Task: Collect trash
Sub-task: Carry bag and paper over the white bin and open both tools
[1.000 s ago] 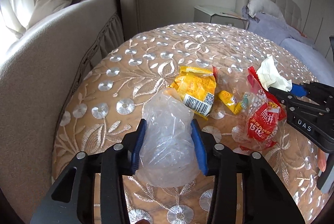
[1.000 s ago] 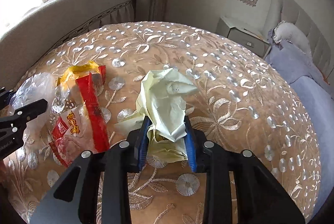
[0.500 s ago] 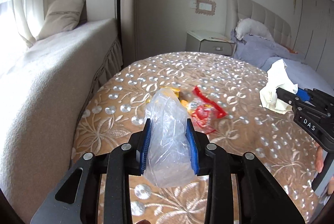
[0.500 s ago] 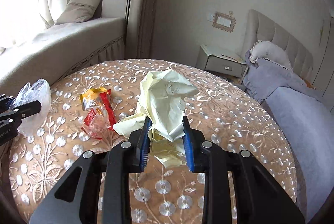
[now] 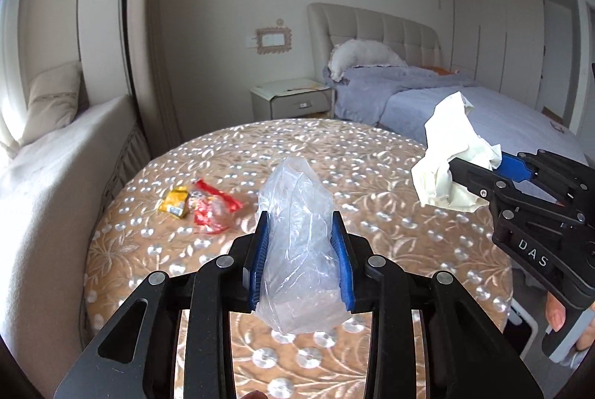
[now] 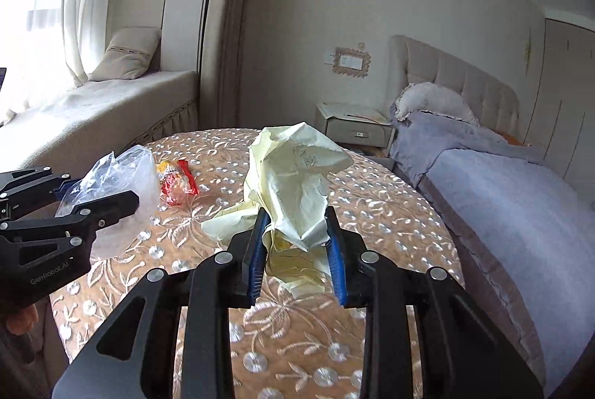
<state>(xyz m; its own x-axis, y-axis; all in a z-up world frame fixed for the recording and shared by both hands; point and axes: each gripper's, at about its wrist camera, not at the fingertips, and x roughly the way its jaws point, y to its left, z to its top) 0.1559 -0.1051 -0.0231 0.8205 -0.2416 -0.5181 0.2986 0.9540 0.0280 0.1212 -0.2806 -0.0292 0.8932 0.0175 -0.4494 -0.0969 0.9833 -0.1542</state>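
Observation:
My left gripper (image 5: 299, 217) is shut on a crumpled clear plastic bag (image 5: 297, 250), held up above the round table (image 5: 372, 153) with its embroidered gold cloth. My right gripper (image 6: 295, 215) is shut on a crumpled pale yellow paper (image 6: 293, 168), also lifted off the cloth. In the left wrist view the right gripper (image 5: 468, 172) and its paper (image 5: 450, 146) hang at the right. In the right wrist view the left gripper (image 6: 100, 194) and the bag (image 6: 122, 168) sit at the left. A yellow wrapper (image 5: 174, 202) and a red wrapper (image 5: 212, 209) lie together on the table.
A bed (image 5: 502, 116) with lilac bedding runs along the right of the table, with a nightstand (image 5: 293, 97) behind it. A cushioned window seat (image 5: 55, 157) with a pillow (image 6: 126, 53) borders the table's left side. A person's fingers (image 5: 556, 313) hold the right gripper's handle.
Both grippers have pulled back and up from the table, carrying the bag and the paper. The wrappers stayed on the cloth and now look smaller and farther off.

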